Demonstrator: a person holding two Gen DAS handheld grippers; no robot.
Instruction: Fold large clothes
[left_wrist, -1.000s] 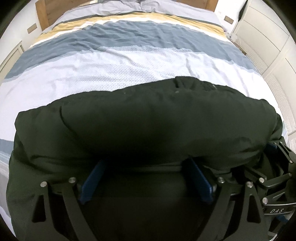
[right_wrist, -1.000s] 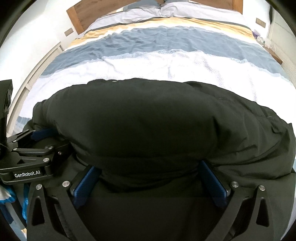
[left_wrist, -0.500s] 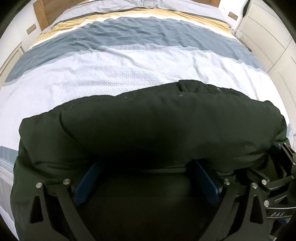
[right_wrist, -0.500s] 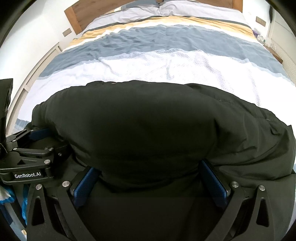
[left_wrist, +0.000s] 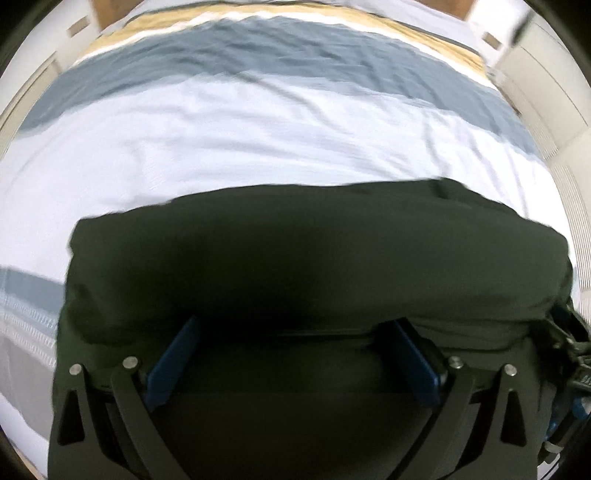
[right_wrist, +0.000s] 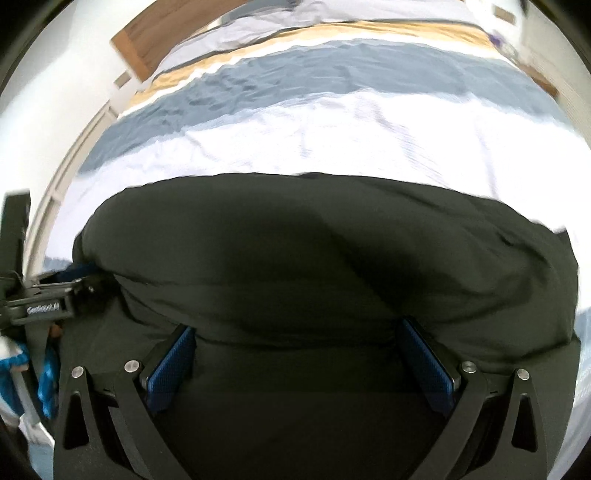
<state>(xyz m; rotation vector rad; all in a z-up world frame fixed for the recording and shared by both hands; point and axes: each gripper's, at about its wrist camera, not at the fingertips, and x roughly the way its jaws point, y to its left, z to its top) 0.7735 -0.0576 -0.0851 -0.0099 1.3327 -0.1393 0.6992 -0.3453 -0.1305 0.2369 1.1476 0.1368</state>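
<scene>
A large black padded garment (left_wrist: 314, 266) lies bundled at the near end of the bed and fills the lower half of both views (right_wrist: 325, 258). My left gripper (left_wrist: 291, 332) has its blue pads wide apart, with a thick fold of the garment bulging over and between them. My right gripper (right_wrist: 299, 332) stands the same way, open around a thick fold. The right gripper shows at the right edge of the left view (left_wrist: 569, 354). The left gripper shows at the left edge of the right view (right_wrist: 48, 299). The fingertips are hidden by the cloth.
The bed (left_wrist: 258, 129) has a white, grey-blue and yellow striped cover and stretches away ahead. A wooden headboard (right_wrist: 140, 40) stands at the far end. White cupboards (left_wrist: 554, 85) line the right side. A white wall (right_wrist: 44, 92) is on the left.
Both grippers have moved, with blur now. The garment bundle sits lower in both views and more of the white cover shows beyond it. The jaws stay wide.
</scene>
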